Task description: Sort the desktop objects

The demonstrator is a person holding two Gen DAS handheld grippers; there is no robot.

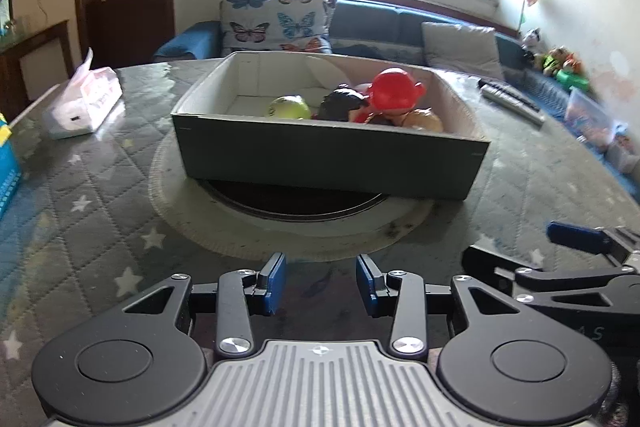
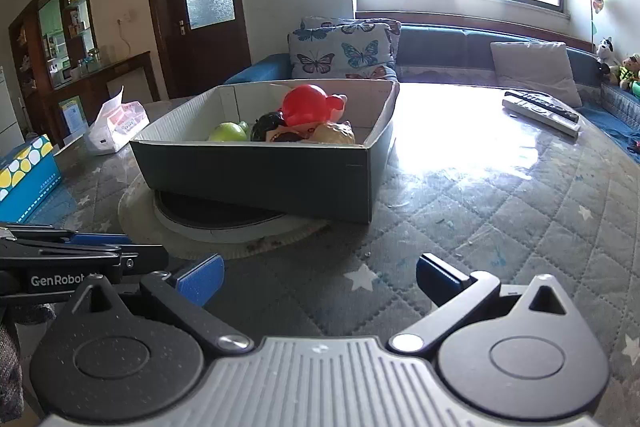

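Cardboard box (image 2: pixel 260 183) held toys, red plastic toy (image 2: pixel 304 105) topmost: looked light, rigid, slick; best pinched at its round head. Left gripper (image 1: pixel 321 283) narrow, empty; right gripper (image 2: pixel 320 281) wide, empty.

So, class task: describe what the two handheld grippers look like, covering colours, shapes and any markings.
Both match. The left gripper and right gripper have a grey ribbed body, black round-ended linkage arms with silver screws, and blue pads on the fingers. White "GenRobot" lettering shows on the left gripper's side in the right wrist view. No cables or sleeves are visible.
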